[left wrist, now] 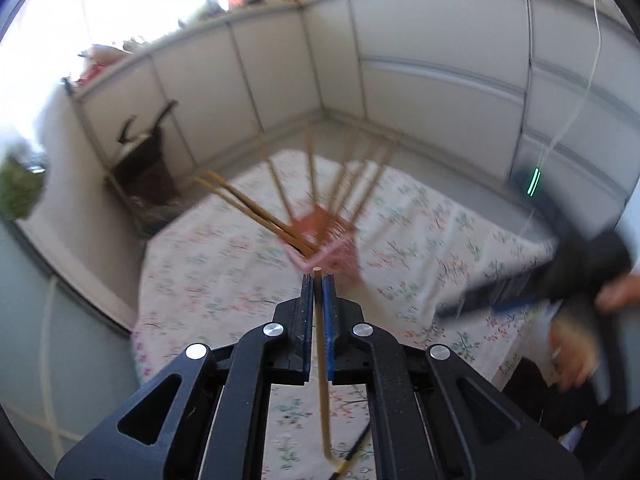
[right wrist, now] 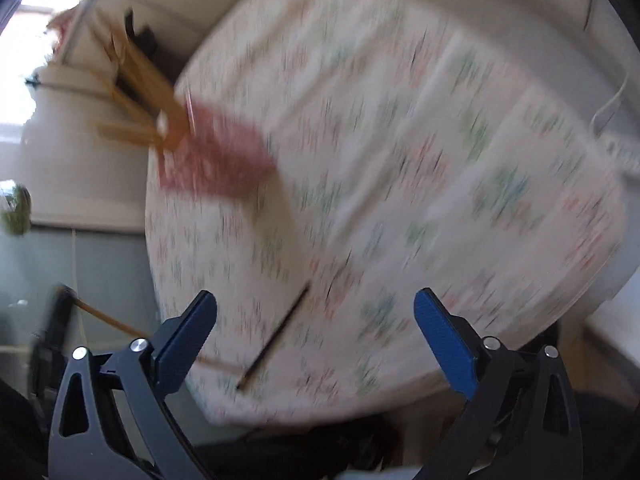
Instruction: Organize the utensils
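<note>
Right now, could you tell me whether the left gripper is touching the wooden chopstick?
Touching: the left wrist view shows the left gripper shut on the wooden chopstick, both blue pads pressing its sides.

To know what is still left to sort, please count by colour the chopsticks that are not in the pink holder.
light wooden chopstick, clamped in the left tongs: 1
dark chopstick, lying on the flowered cloth: 1
Total: 2
</note>
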The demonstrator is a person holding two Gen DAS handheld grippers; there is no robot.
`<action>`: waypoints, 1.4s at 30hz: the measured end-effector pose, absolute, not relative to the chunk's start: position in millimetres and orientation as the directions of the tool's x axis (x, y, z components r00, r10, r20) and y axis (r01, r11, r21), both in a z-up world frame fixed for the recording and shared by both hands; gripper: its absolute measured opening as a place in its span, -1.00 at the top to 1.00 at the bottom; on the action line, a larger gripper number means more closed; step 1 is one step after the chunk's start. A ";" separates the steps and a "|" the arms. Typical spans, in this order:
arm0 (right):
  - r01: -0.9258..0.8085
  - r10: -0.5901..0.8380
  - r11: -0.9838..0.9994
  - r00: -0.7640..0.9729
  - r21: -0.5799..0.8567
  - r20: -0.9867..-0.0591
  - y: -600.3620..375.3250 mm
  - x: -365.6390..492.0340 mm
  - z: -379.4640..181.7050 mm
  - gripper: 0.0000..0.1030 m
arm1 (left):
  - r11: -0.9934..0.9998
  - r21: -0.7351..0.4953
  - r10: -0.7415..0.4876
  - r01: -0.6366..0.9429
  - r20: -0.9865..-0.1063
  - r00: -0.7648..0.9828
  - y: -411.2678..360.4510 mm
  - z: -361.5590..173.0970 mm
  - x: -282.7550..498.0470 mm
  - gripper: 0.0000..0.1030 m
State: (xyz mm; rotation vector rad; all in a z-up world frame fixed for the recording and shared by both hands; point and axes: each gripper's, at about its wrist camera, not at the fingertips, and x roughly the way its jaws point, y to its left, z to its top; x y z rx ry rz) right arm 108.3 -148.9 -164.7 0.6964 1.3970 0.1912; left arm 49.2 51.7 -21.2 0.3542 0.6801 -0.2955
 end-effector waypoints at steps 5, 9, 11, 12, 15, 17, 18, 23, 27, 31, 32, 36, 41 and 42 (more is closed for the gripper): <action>0.268 0.456 0.842 0.114 0.469 -0.883 -101.3 106.4 -190.9 -0.31 | 0.926 0.200 -0.155 0.322 -0.575 0.803 73.3 2.2 34.6 0.92; 0.358 0.472 0.814 0.050 0.458 -0.880 -84.2 109.3 -220.6 -0.29 | 0.935 0.196 -0.141 0.295 -0.559 0.817 78.2 6.2 33.9 0.92; 0.360 0.444 0.822 0.080 0.441 -0.892 -75.2 110.0 -215.6 -0.18 | 0.939 0.182 -0.144 0.293 -0.566 0.812 78.8 4.3 37.3 0.92; 0.362 0.459 0.816 0.069 0.451 -0.886 -69.6 110.7 -216.6 -0.04 | 0.941 0.175 -0.144 0.290 -0.568 0.810 80.8 4.1 38.3 0.92; 0.373 0.434 0.829 0.042 0.417 -0.900 -57.4 107.6 -223.7 0.53 | 0.954 0.123 -0.152 0.273 -0.587 0.795 90.8 3.9 44.1 0.92; 0.350 0.414 0.843 0.062 0.408 -0.908 -53.8 105.0 -224.6 0.80 | 0.956 0.065 -0.180 0.287 -0.642 0.745 98.9 -4.0 53.0 0.87; 0.353 0.427 0.834 0.071 0.423 -0.901 -54.9 104.2 -225.5 0.81 | 0.957 0.019 -0.194 0.289 -0.700 0.688 102.8 -16.2 62.8 0.81; 0.371 0.459 0.803 0.114 0.466 -0.881 -79.6 110.6 -223.4 0.90 | 0.972 -0.052 -0.131 0.230 -0.930 0.344 114.1 -101.4 104.8 0.34; 0.395 0.448 0.790 0.152 0.470 -0.881 -104.6 110.7 -221.2 0.91 | 0.952 0.028 -0.031 0.304 -0.982 0.188 100.6 -152.1 108.4 0.34; 0.383 0.448 0.793 0.162 0.474 -0.880 -121.6 113.8 -220.7 0.90 | 0.926 0.082 0.031 0.369 -0.989 0.142 92.4 -181.8 108.4 0.33; 0.384 0.458 0.788 0.157 0.481 -0.875 -124.5 114.6 -222.0 0.89 | 0.922 0.094 0.046 0.375 -0.990 0.135 92.0 -186.9 108.0 0.34; 0.364 0.446 0.804 0.154 0.470 -0.882 -123.8 118.3 -220.7 0.87 | 0.909 0.118 0.083 0.400 -0.991 0.105 90.1 -203.7 105.8 0.34; 0.317 0.404 0.839 0.181 0.442 -0.897 -98.4 126.1 -221.7 0.90 | 0.900 0.077 0.047 0.429 -0.996 0.078 89.7 -204.1 103.3 0.73; 0.308 0.403 0.841 0.190 0.444 -0.895 -97.2 126.1 -221.2 0.90 | 0.889 0.076 0.045 0.452 -0.996 0.080 85.4 -203.3 99.1 0.76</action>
